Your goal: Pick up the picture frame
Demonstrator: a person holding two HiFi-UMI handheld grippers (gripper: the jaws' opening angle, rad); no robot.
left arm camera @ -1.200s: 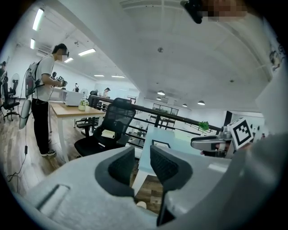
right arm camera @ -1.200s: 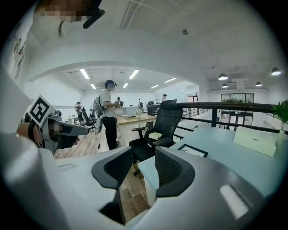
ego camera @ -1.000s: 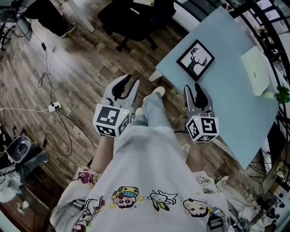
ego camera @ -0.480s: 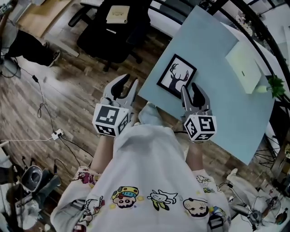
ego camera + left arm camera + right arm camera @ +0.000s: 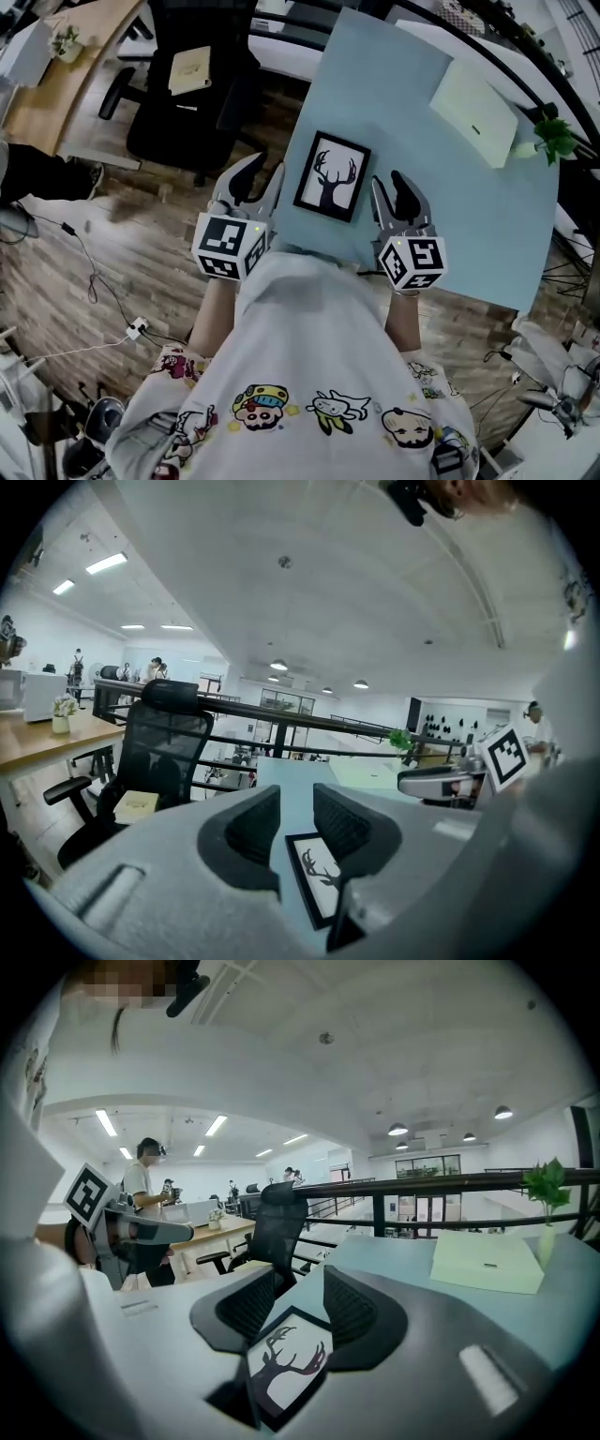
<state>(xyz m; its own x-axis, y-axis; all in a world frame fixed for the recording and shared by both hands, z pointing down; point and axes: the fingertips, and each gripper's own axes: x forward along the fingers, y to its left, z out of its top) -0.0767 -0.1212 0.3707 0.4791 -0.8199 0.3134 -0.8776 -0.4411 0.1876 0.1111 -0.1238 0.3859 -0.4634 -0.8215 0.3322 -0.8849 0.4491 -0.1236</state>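
Flanking the picture frame (image 5: pixel 332 176), which lies flat and untouched near the front edge of the table (image 5: pixel 450 197), left gripper (image 5: pixel 265 178) and right gripper (image 5: pixel 387 187) hover open, apparently empty, with grasp and lift not yet done.

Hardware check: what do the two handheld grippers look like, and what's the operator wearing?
The left gripper and right gripper match: light grey curved shells with black ribbed pads on the inner faces. Each carries a white cube printed with black square markers. The person wears a white T-shirt with cartoon prints.
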